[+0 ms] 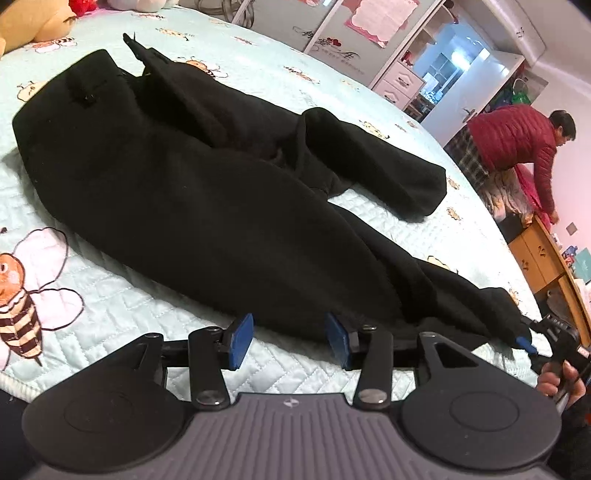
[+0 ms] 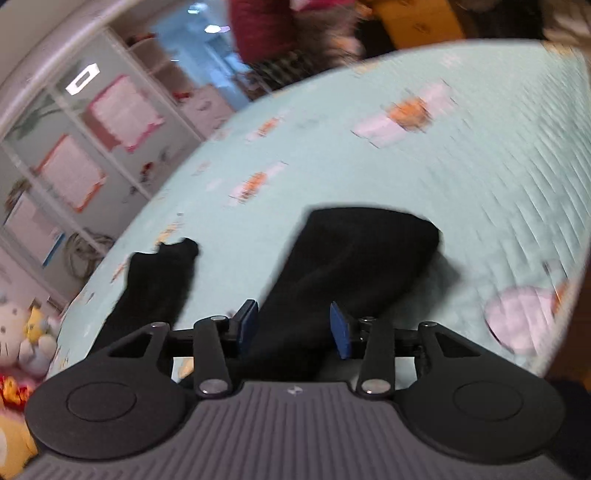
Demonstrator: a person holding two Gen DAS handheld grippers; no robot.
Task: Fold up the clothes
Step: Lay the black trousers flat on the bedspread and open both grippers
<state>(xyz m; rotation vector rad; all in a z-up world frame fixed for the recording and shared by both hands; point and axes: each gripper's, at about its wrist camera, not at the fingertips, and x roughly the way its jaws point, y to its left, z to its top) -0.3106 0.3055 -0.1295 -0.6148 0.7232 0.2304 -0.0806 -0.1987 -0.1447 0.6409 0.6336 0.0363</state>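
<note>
Quilted pale-green bed (image 1: pixel 110 295), printed with bees, carries black fleece trousers (image 1: pixel 207 206) spread lengthwise, evidently laid out for folding; legs lie rumpled and partly crossed. Left hand-held gripper (image 1: pixel 288 339) hovers released at the near hem. Right hand-held gripper (image 2: pixel 293 326) straddles a leg with jaws apart, not clamped; that view is blurred.

No legible text anywhere: script lettering on the wardrobe door (image 1: pixel 334 50) too small and distorted to read, pink sheets (image 1: pixel 376 16) taped above it unreadable, right wrist view blurred.
</note>
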